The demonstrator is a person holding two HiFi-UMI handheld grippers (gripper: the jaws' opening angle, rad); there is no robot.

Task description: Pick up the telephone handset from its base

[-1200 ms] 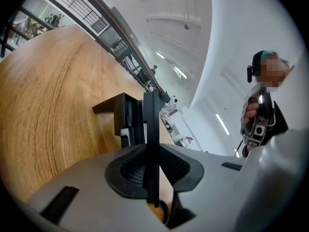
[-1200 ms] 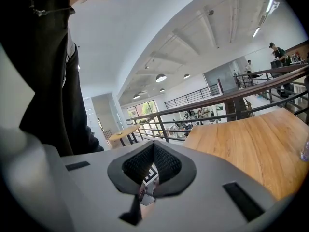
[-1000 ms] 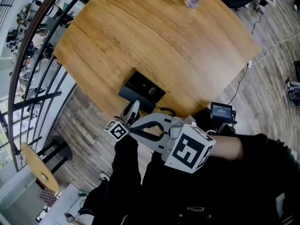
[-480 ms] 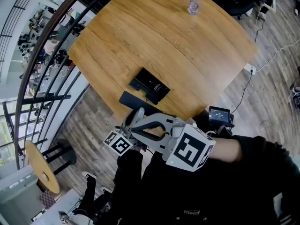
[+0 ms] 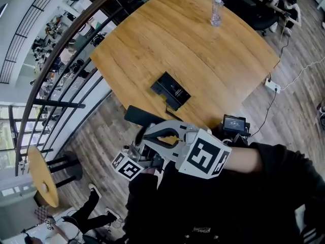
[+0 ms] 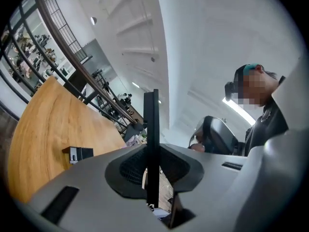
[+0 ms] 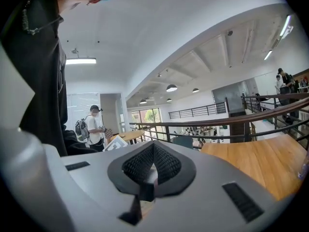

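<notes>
The black telephone base [image 5: 171, 90] lies on the round wooden table [image 5: 193, 44] near its front edge; it shows small in the left gripper view too, as the base [image 6: 77, 153]. The black handset [image 5: 143, 117] hangs in the air in front of the table, apart from the base. My left gripper [image 5: 141, 146] is shut on it; in its own view the handset [image 6: 152, 129] stands edge-on as a thin black bar between the pads of the left gripper [image 6: 152, 170]. My right gripper [image 5: 148, 133] lies over the left one, and the right gripper [image 7: 153, 170] has its pads together with nothing held.
A clear water bottle [image 5: 217, 11] stands at the table's far side. A dark railing [image 5: 76, 85] curves along the left of the table. A small screen device [image 5: 234, 123] and a power strip [image 5: 272, 85] are at the right. A person with a backpack [image 7: 91, 127] stands far off.
The left gripper has risen with the handset, which now sits farther from the base and closer to the camera. The right gripper has shifted a little with it.
</notes>
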